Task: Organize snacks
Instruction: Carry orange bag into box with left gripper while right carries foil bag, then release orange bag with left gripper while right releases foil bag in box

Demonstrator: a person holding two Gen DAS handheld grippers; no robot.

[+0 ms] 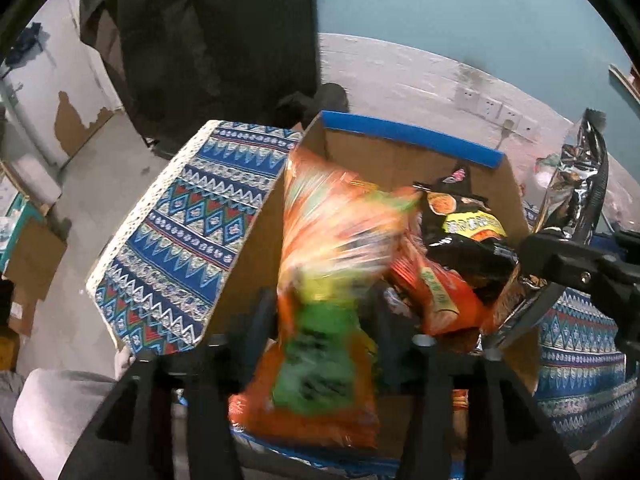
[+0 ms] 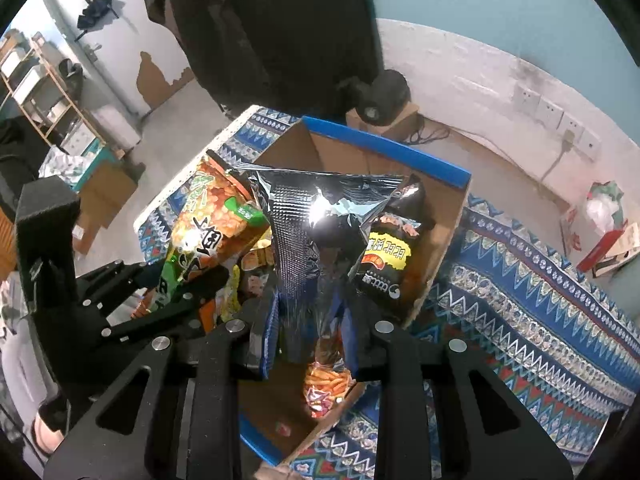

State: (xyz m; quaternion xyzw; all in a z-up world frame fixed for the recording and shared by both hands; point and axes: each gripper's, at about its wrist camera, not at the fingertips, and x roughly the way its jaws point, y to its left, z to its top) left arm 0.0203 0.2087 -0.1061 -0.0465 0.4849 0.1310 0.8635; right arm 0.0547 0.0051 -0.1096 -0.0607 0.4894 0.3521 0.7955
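An open cardboard box with blue rims [image 1: 412,136] [image 2: 384,148] stands on a patterned blue cloth [image 1: 180,232]. My left gripper [image 1: 320,312] [image 2: 180,280] is over the box's near left part. Its jaws stand apart around a blurred orange snack bag with a green label [image 1: 324,248] [image 2: 208,216], and the pads do not seem to press it. My right gripper [image 2: 310,320] [image 1: 560,264] is shut on a black and silver foil bag [image 2: 312,220] [image 1: 576,184] held upright over the box. Inside lie a black packet with a yellow label [image 1: 468,224] [image 2: 392,248] and an orange packet [image 1: 440,300].
The cloth-covered table [image 2: 540,300] extends to the right of the box. A dark hanging fabric [image 2: 272,32] is behind it, with a black object on a small carton [image 2: 384,100]. Wall sockets [image 2: 560,120], floor cartons [image 2: 104,196] and a shelf [image 2: 40,80] surround the table.
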